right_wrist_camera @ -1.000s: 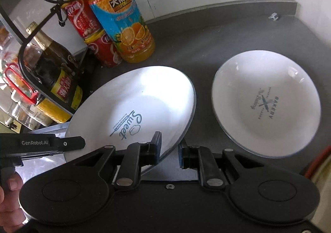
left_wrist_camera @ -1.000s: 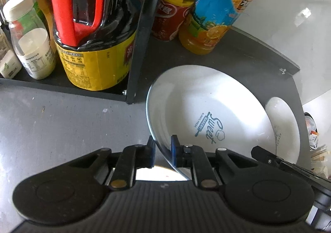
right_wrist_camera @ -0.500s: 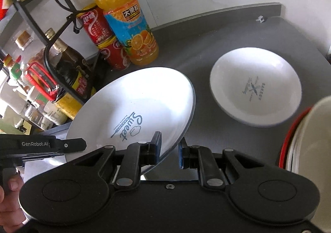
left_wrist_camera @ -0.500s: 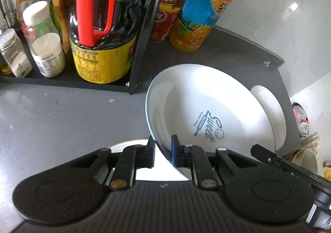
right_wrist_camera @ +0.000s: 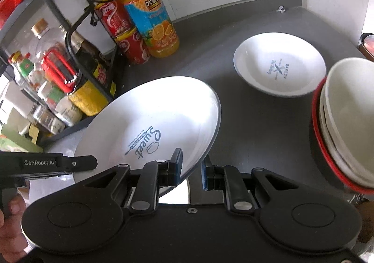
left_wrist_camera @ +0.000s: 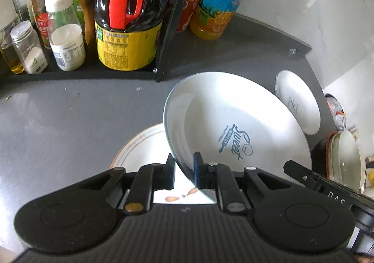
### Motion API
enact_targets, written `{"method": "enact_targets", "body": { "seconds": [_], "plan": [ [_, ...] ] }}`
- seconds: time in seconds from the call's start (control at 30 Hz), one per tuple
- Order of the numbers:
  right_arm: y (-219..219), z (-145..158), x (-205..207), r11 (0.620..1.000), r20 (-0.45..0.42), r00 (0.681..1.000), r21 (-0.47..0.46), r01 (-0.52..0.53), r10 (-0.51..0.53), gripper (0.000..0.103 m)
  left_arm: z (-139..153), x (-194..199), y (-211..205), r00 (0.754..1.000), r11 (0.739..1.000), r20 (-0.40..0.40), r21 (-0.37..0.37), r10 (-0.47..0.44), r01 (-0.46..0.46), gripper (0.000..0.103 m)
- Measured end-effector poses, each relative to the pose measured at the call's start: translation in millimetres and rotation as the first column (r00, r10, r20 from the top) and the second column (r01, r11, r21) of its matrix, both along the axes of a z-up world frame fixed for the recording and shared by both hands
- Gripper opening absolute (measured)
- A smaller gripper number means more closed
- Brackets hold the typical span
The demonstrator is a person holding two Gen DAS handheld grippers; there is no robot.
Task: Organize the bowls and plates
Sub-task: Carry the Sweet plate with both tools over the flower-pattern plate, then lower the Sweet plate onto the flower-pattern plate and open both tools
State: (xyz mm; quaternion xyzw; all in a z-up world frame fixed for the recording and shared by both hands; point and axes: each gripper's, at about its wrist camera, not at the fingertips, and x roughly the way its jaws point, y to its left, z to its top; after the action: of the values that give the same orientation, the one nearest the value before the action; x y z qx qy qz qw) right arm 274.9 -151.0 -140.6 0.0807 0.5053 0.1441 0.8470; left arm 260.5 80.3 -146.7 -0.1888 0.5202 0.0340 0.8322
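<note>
Black left gripper [left_wrist_camera: 183, 170] pinches one rim of the white round "Sweet" plate [left_wrist_camera: 236, 132]; my right gripper [right_wrist_camera: 191, 169] clamps the opposite rim. I hold it tilted above the grey countertop [right_wrist_camera: 257, 122], over a brown-rimmed plate [left_wrist_camera: 142, 148].

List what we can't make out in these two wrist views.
- Patterned plate, left wrist view: mostly hidden under the Sweet plate and the left hand-held gripper.
- Stacked bowls, right wrist view: cut off by the right edge, count unclear.
- Spice jar labels, left wrist view: print too small to read.
- Right hand-held gripper: contact between its right pad and the plate's underside is hidden.
</note>
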Motion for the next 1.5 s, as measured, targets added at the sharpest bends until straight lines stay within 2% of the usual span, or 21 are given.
{"method": "enact_targets", "body": {
  "seconds": [0.5, 0.87, 1.37, 1.5],
  "plan": [
    [13, 8, -49, 0.999, 0.022, 1.000, -0.042, -0.018, 0.019, 0.017, -5, -44, 10, 0.999, 0.999, -0.012, -0.008, -0.042, 0.041, 0.014],
    [17, 4, -71, 0.997, 0.026, 0.999, -0.078, -0.028, 0.031, 0.017, -19, -67, 11, 0.997, 0.998, -0.046, -0.012, -0.058, 0.057, 0.015],
    [23, -5, -83, 0.995, 0.014, 0.998, -0.089, -0.052, 0.053, 0.016, -30, -72, 14, 0.995, 0.998, -0.076, 0.023, -0.059, 0.061, 0.016],
    [21, -7, -85, 0.995, 0.018, 0.999, -0.085, -0.044, 0.046, 0.015, -36, -67, 18, 0.990, 1.000, -0.140, -0.009, -0.022, 0.021, 0.017]
  ]
}}
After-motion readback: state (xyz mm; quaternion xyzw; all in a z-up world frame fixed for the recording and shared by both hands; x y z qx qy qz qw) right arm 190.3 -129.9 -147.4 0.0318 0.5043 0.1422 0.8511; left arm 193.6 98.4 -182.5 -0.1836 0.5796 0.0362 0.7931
